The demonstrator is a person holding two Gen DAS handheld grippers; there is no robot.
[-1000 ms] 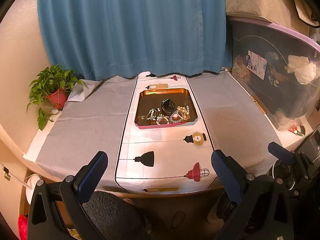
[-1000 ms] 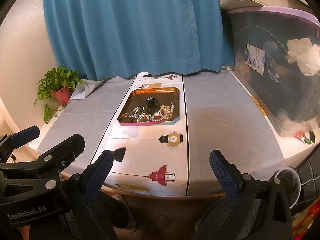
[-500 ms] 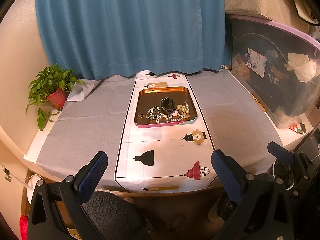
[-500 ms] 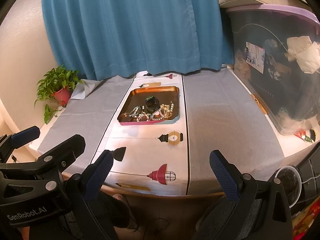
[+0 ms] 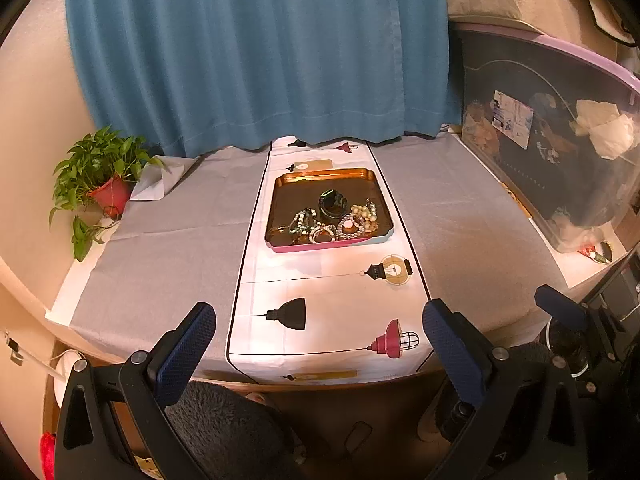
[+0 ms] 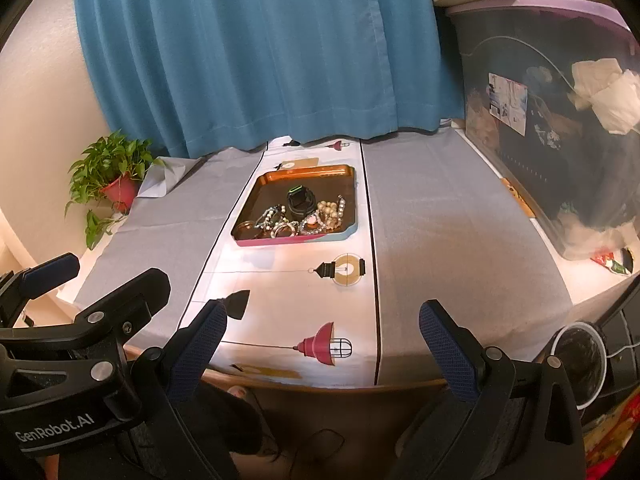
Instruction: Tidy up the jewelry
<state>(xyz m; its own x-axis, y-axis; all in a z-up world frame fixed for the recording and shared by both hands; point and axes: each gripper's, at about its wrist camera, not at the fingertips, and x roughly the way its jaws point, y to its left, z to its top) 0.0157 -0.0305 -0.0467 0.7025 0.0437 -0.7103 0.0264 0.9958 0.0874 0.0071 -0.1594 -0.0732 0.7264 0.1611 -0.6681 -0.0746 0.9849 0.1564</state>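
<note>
A copper tray with a pink front rim sits mid-table on a white runner; it also shows in the right wrist view. In it lie a dark watch, a pearl bracelet and several beaded bracelets. My left gripper is open and empty, held back at the table's near edge. My right gripper is open and empty beside it. The left gripper shows at the lower left of the right wrist view.
A potted plant stands at the table's left edge. A big clear storage bin with a purple lid lines the right side. A blue curtain hangs behind. Grey cloth flanks the runner.
Both views have shifted very slightly; the tray and jewelry have not moved. Both grippers stay open.
</note>
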